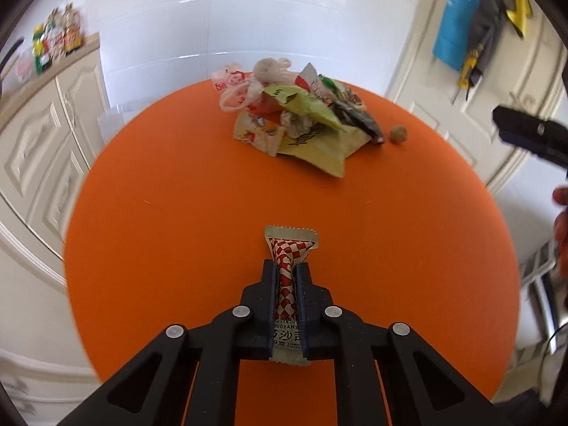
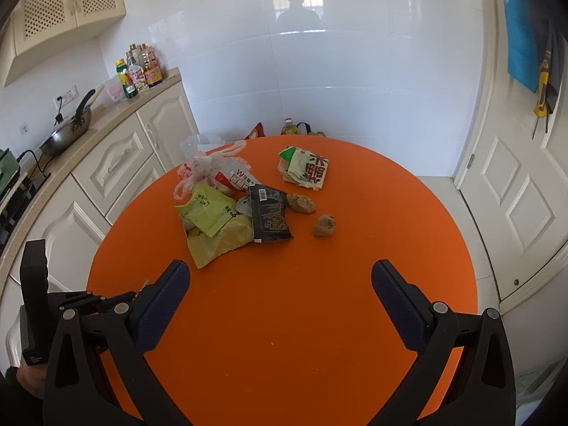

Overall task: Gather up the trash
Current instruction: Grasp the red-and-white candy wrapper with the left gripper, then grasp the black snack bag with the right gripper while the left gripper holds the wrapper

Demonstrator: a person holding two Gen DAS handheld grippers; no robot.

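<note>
Plainly, left gripper (image 1: 287,269) clamped on checkered "TOMATO SAUCE" (probably) sachet (image 1: 288,285), right gripper (image 2: 280,278) agape.

The near half of the orange worktop (image 2: 284,337) lies bare, with open room between and ahead of the right tool (image 2: 280,284). Farther in, a wrapper heap (image 2: 227,206) blocks the left-centre. Two brown lumps (image 2: 323,225) sit just right of it, and a crumpled packet (image 2: 305,168) lies apart behind. The worktop's right side is free to its edge.
</note>
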